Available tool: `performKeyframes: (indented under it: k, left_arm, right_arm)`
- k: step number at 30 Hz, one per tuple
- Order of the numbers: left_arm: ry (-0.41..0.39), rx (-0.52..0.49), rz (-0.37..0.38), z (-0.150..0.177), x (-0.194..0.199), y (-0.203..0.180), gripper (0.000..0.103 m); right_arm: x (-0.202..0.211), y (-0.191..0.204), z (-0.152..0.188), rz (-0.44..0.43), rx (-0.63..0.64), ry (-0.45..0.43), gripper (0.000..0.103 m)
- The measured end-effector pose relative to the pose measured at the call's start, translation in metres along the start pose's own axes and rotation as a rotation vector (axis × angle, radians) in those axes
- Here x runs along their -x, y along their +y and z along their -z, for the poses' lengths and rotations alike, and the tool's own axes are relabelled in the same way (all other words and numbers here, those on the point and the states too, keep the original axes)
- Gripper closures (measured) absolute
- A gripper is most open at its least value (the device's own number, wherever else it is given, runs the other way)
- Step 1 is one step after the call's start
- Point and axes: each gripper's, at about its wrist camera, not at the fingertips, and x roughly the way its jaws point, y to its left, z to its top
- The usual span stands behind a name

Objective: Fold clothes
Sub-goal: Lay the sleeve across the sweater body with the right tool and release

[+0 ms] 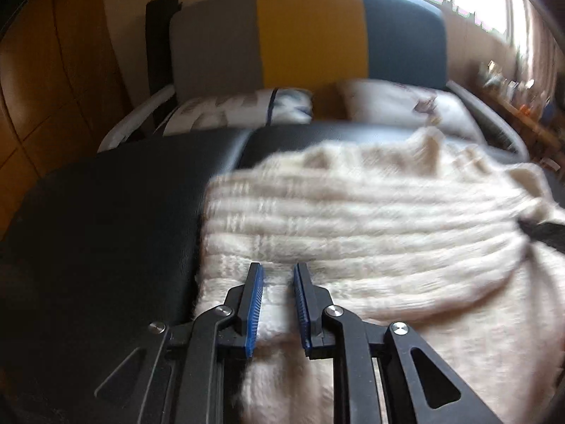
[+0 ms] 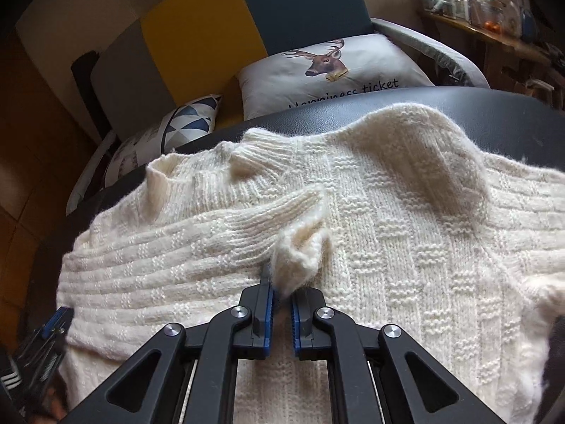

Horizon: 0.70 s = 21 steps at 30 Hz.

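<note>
A cream knitted sweater point(image 2: 406, 233) lies spread on a black leather surface point(image 1: 106, 212), collar point(image 2: 261, 155) toward the far side. Its left sleeve point(image 2: 197, 243) is laid across the body, with the ribbed cuff point(image 2: 300, 258) near the middle. In the right wrist view my right gripper point(image 2: 282, 286) is shut on that cuff, which bunches up between the blue pads. My left gripper point(image 1: 278, 268) hovers open over the sweater's point(image 1: 353, 219) left edge, nothing between its fingers. It also shows at the lower left, as the left gripper point(image 2: 53, 328), beside the sweater.
Behind the black surface stands a sofa with a grey, yellow and teal back point(image 1: 307, 31). On it lie a deer-print cushion point(image 2: 335, 70) and a blue triangle cushion point(image 2: 187, 127). A cluttered wooden shelf point(image 2: 487, 17) is at the far right, wood panelling point(image 1: 53, 70) at the left.
</note>
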Motion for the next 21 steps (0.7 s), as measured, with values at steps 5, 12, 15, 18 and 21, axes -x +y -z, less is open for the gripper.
performKeyframes:
  k: [5,12,15,18,21]
  left_arm:
    - [-0.009,-0.029,-0.030,0.004,-0.002,-0.005,0.085]
    - [-0.016,-0.062,-0.074,0.007,0.000,-0.014,0.085]
    - [-0.019,-0.085,-0.103,0.008,0.000,-0.019,0.084]
    - [-0.020,-0.081,-0.099,0.007,0.000,-0.018,0.084]
    - [-0.020,-0.058,-0.072,0.007,-0.001,-0.013,0.084]
  right_arm:
    - [0.006,0.004,0.004,0.059,0.082,-0.016,0.084]
    - [0.055,0.005,-0.001,0.160,0.103,-0.187,0.052]
    - [0.050,0.035,-0.004,0.064,0.246,-0.176,0.058]
    - [0.020,0.050,-0.004,0.053,0.305,-0.081,0.067]
    - [-0.008,0.048,-0.001,0.124,0.328,0.003,0.072]
